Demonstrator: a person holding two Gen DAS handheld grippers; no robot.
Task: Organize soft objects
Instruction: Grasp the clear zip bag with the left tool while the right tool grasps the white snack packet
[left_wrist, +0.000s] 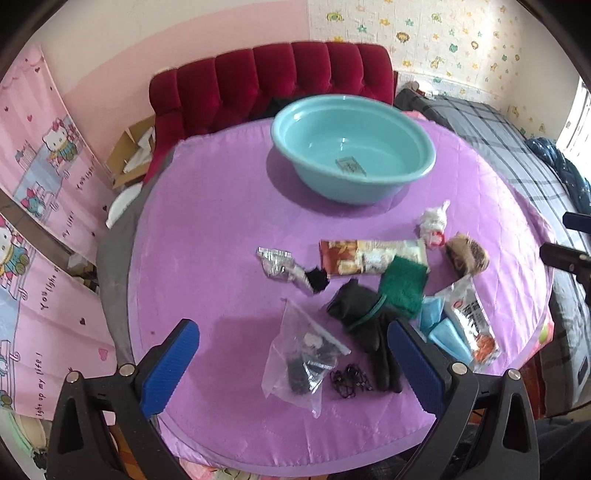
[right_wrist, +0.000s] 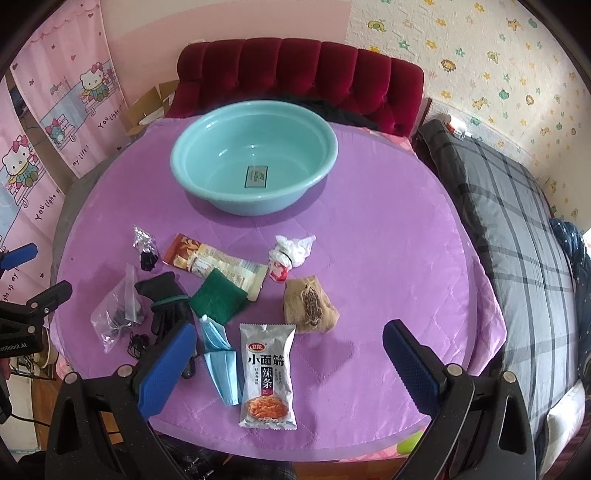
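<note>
A teal basin (left_wrist: 351, 147) (right_wrist: 255, 158) stands at the back of the round purple table (left_wrist: 207, 229) (right_wrist: 388, 240). In front of it lie a black glove (left_wrist: 364, 314) (right_wrist: 166, 299), a green cloth (left_wrist: 404, 282) (right_wrist: 216, 297), a blue face mask (left_wrist: 443, 332) (right_wrist: 221, 358), a silver snack bag (left_wrist: 471, 321) (right_wrist: 267, 373), a long snack wrapper (left_wrist: 369, 254) (right_wrist: 218, 264), a brown pouch (left_wrist: 467, 254) (right_wrist: 310, 304), a white crumpled wrapper (left_wrist: 434, 221) (right_wrist: 290, 251), a clear zip bag (left_wrist: 303, 362) (right_wrist: 116, 314) and black hair ties (left_wrist: 349, 380) (right_wrist: 138, 343). My left gripper (left_wrist: 295, 365) is open above the zip bag. My right gripper (right_wrist: 288, 365) is open above the silver snack bag.
A crumpled foil wrapper (left_wrist: 275, 262) (right_wrist: 142, 238) with a small black piece (left_wrist: 317, 278) (right_wrist: 147, 260) lies left of the long wrapper. A red tufted chair (left_wrist: 273, 81) (right_wrist: 299, 74) stands behind the table. A plaid bed (left_wrist: 517, 155) (right_wrist: 517, 221) runs along the right.
</note>
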